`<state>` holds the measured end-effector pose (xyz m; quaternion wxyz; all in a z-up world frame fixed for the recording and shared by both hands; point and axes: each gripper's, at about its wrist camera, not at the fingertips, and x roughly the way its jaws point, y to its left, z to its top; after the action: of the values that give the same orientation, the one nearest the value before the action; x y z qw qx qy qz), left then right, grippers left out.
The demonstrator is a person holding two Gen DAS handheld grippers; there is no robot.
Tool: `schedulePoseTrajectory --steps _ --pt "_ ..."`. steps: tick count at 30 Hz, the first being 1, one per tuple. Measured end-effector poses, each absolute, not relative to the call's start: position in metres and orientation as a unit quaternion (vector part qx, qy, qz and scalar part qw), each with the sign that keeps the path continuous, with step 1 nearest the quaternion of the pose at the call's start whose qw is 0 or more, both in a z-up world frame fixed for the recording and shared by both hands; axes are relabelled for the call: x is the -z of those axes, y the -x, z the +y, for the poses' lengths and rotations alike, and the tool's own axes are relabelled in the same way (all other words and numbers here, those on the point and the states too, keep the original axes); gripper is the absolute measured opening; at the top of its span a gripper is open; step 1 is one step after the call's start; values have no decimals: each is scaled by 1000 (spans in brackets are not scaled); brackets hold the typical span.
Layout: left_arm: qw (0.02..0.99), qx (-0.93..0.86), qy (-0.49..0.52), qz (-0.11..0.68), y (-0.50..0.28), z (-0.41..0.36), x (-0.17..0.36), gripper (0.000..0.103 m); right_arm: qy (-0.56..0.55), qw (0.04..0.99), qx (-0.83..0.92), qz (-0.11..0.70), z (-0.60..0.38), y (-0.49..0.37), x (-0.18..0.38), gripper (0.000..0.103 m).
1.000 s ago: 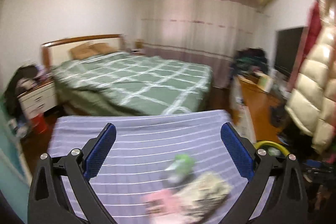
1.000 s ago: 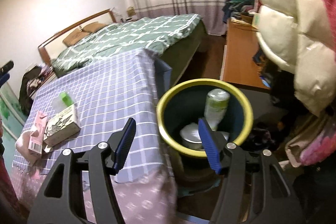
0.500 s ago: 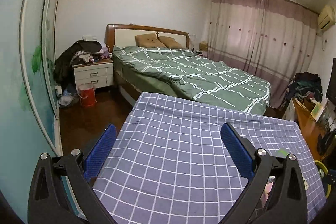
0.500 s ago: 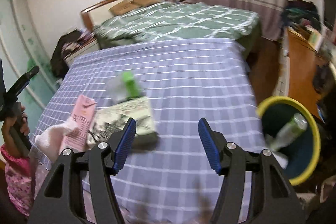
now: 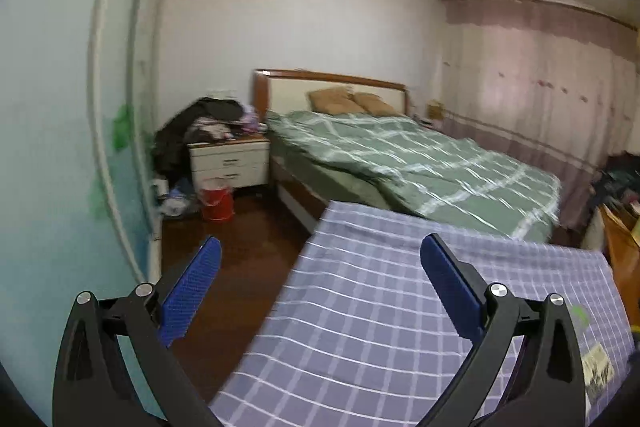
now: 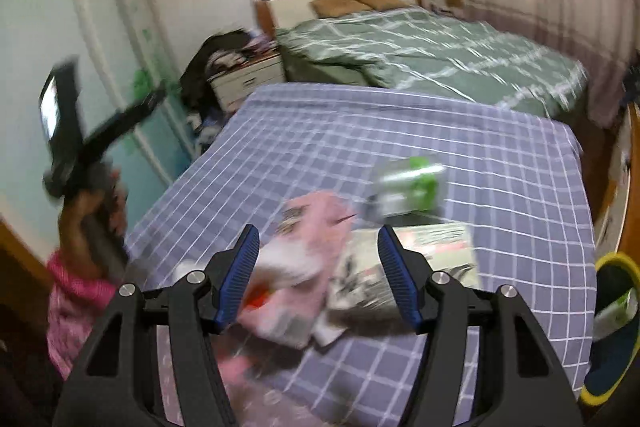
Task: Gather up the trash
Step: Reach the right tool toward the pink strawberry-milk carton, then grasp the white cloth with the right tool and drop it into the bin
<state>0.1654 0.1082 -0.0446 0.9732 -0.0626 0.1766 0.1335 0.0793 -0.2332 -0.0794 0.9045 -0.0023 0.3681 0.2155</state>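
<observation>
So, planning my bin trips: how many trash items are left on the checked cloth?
3: a green-and-white packet, a pale printed box and a pink packet; more may hide beneath.

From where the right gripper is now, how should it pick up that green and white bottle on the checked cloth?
The bottle lies on its side on the checked cloth, just beyond the box. Probably best to grip across the middle of its body from above, jaws square to its length. The right gripper is open; the blur hides finer detail.
</observation>
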Motion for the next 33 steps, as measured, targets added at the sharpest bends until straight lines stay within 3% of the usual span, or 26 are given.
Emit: schedulePoseTrajectory --steps 9,12,13,14,33 --pt "971 -155 55 171 -156 121 32 98 142 891 -258 347 -143 -50 102 55" --pt "973 -154 32 172 -153 114 29 98 163 886 -241 362 -140 -52 117 27" --pt "973 -152 28 172 -152 112 28 98 167 883 -240 367 -141 -52 120 12" --pt "973 -149 26 173 -152 110 28 98 171 882 -238 370 -141 -53 123 5" --pt "972 -132 17 192 -149 96 18 98 -30 887 -327 325 -214 -54 4 4"
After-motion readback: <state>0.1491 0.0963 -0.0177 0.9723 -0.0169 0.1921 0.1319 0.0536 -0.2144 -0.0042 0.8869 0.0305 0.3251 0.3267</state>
